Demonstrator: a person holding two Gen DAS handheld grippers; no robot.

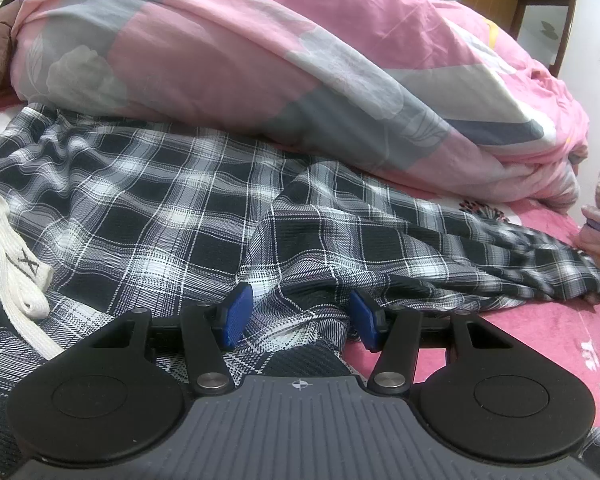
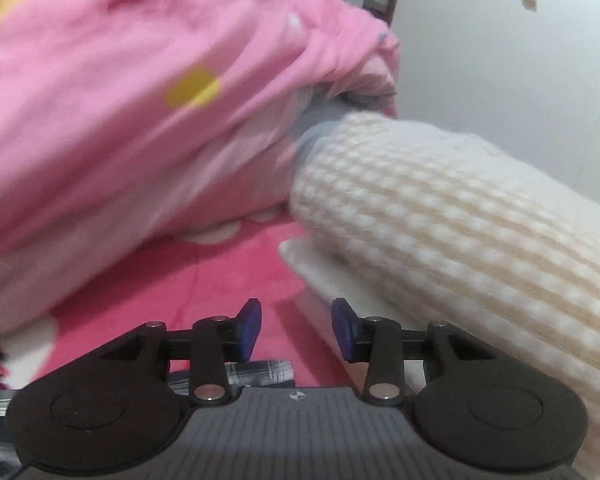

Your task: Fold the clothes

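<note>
A black-and-white plaid garment (image 1: 172, 216) with a white drawstring (image 1: 16, 264) lies spread and rumpled on the pink bed sheet (image 1: 540, 344). My left gripper (image 1: 300, 320) is open just above the garment's near edge, with a raised fold of plaid cloth between its blue pads (image 1: 238, 314); the pads stand apart from it. My right gripper (image 2: 296, 330) is open and empty over the pink sheet (image 2: 188, 280). A small piece of the plaid cloth (image 2: 260, 372) shows just below its fingers. The right wrist view is blurred.
A bulky pink and grey quilt (image 1: 260, 60) is piled behind the garment and fills the left of the right wrist view (image 2: 120, 100). A cream knitted item (image 2: 460, 224) lies at the right over folded pale cloth (image 2: 320, 268). A wooden door (image 1: 512, 4) stands at the back.
</note>
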